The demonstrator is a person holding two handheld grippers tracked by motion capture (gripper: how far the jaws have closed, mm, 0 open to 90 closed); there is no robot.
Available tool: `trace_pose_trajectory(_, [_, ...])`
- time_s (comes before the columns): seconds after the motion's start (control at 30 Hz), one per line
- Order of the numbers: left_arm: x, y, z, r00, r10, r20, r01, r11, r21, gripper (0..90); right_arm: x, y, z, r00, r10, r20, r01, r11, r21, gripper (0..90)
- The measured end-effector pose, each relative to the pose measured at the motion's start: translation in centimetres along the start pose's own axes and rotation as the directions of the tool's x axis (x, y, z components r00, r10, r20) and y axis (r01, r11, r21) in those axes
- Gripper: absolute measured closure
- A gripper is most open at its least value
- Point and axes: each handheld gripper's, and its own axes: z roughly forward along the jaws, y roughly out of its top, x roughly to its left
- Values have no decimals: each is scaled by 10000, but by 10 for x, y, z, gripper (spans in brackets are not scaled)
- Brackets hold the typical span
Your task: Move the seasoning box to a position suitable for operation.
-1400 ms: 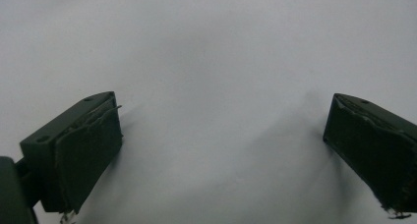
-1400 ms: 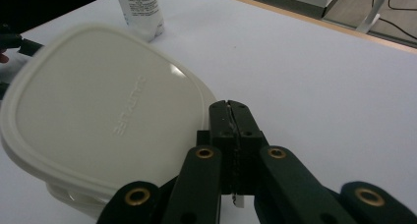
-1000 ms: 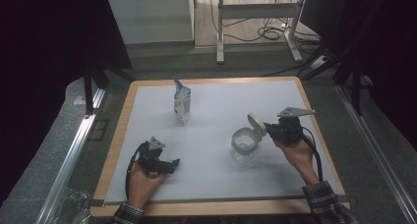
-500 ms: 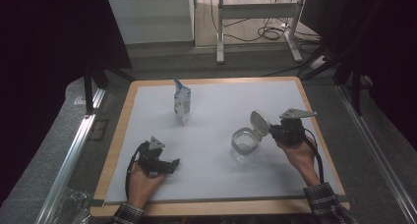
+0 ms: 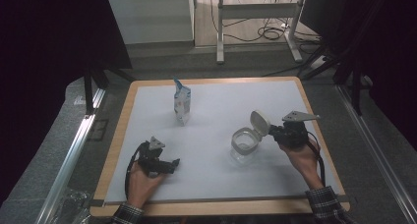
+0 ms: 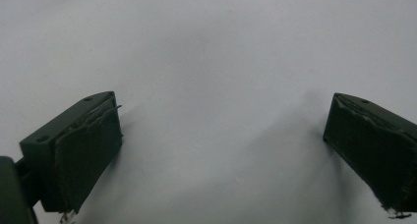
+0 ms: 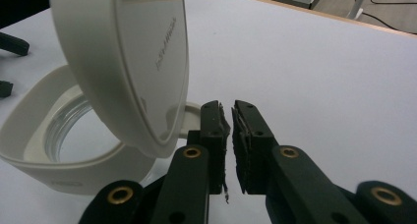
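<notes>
A clear jar [image 5: 244, 144] with a white collar stands on the white mat, right of centre. Its flip lid [image 5: 259, 122] is swung up and open. My right gripper [image 5: 274, 132] sits just right of the lid, shut with nothing between its fingers. In the right gripper view the shut gripper [image 7: 227, 113] points past the raised lid [image 7: 128, 62], close to the hinge side of the jar collar [image 7: 29, 130]. My left gripper [image 5: 173, 165] rests near the front left of the mat. Its own view shows the gripper [image 6: 221, 130] wide open over bare mat.
A blue and white pouch [image 5: 181, 102] stands upright at the back left of the white mat [image 5: 221, 101]. A wooden border [image 5: 118, 130] frames the mat. A metal rail [image 5: 74, 150] runs along the left, and desk legs with cables [image 5: 268, 32] stand beyond the far edge.
My right gripper has drifted slightly right and toward the person, away from the lid, which stays raised. The left gripper has not moved.
</notes>
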Motion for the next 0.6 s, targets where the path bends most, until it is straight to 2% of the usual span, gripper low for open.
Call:
trace_pose_trajectory(0.43, [1, 0, -1, 10000, 10, 95, -10, 10000, 33, 13, -1, -14, -7, 9992, 213, 326, -214, 9998, 12, 720])
trace_pose_trajectory(0.6, [7, 4, -5, 9998, 67, 198, -72, 9997, 223, 60, -2, -22, -13, 9982, 376, 475, -375, 9993, -25, 673])
